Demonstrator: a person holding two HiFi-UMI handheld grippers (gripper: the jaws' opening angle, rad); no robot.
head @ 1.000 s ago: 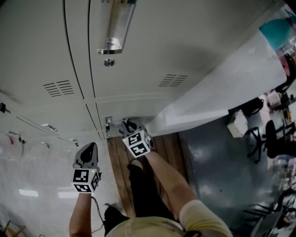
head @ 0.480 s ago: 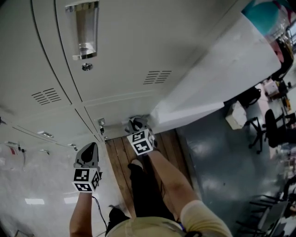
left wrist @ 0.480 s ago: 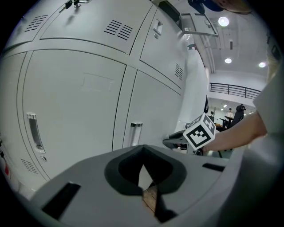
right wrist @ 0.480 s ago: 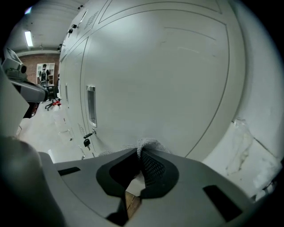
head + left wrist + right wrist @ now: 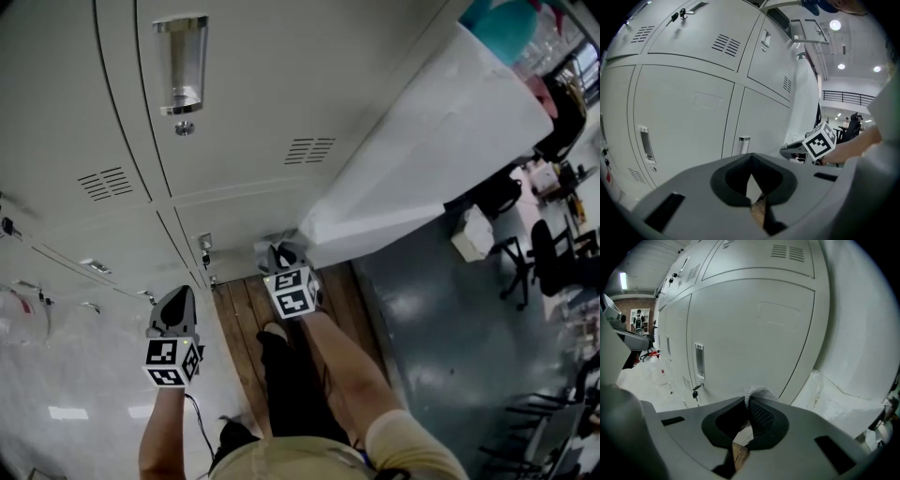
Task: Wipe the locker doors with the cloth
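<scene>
We wear a pale yellow short-sleeved shirt [image 5: 412,445] and dark trousers [image 5: 291,394]. Our left claw [image 5: 179,294] and right claw [image 5: 281,251] are grey moulded shells, each carrying a white cube [image 5: 172,363] printed with black square markers. A thin black cable [image 5: 194,417] trails from the left one.

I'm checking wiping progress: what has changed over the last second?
The right gripper, fingers shut on the cloth, slid slightly rightward along the lower locker door, away from its lock. The left gripper stayed low, shut and empty, and the cloth stayed held.
</scene>
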